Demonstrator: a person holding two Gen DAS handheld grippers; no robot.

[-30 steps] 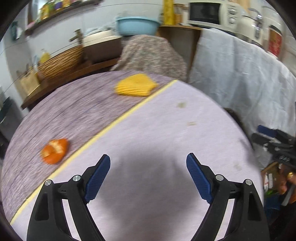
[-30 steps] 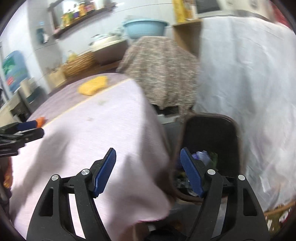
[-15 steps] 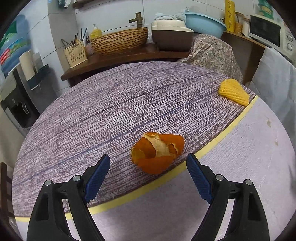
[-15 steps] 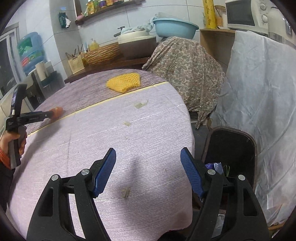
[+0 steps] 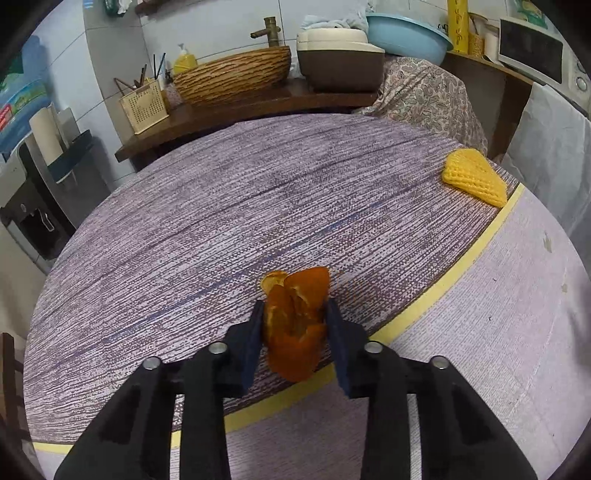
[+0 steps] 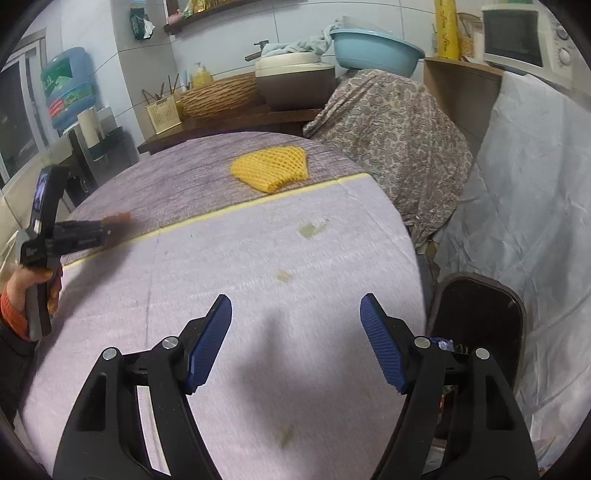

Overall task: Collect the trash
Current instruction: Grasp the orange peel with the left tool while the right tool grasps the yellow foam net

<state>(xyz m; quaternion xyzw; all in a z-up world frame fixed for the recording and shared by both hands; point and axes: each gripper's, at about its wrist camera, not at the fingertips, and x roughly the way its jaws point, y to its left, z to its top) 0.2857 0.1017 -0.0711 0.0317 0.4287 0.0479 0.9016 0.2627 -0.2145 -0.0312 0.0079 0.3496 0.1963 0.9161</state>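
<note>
My left gripper [image 5: 294, 317] is shut on an orange peel [image 5: 295, 317] that sits on the purple table cloth by the yellow stripe. In the right wrist view the left gripper [image 6: 107, 227] shows at the far left with the peel [image 6: 120, 218] at its tip. A yellow foam fruit net [image 5: 474, 177] lies at the table's far right; it also shows in the right wrist view [image 6: 273, 170]. My right gripper [image 6: 295, 325] is open and empty above the pale half of the table. A dark trash bin [image 6: 476, 321] stands on the floor right of the table.
A round table [image 5: 258, 206] carries a cloth with a yellow stripe [image 5: 461, 266]. Behind it is a wooden counter with a woven basket [image 5: 232, 75], a brown cooker [image 5: 340, 62] and a blue basin [image 5: 406, 35]. A patterned cloth [image 6: 391, 133] and a white sheet [image 6: 535, 206] cover furniture on the right.
My left gripper swung left to the orange peel, moved in and shut on it. My right gripper moved from over the bin back over the table, still open.
</note>
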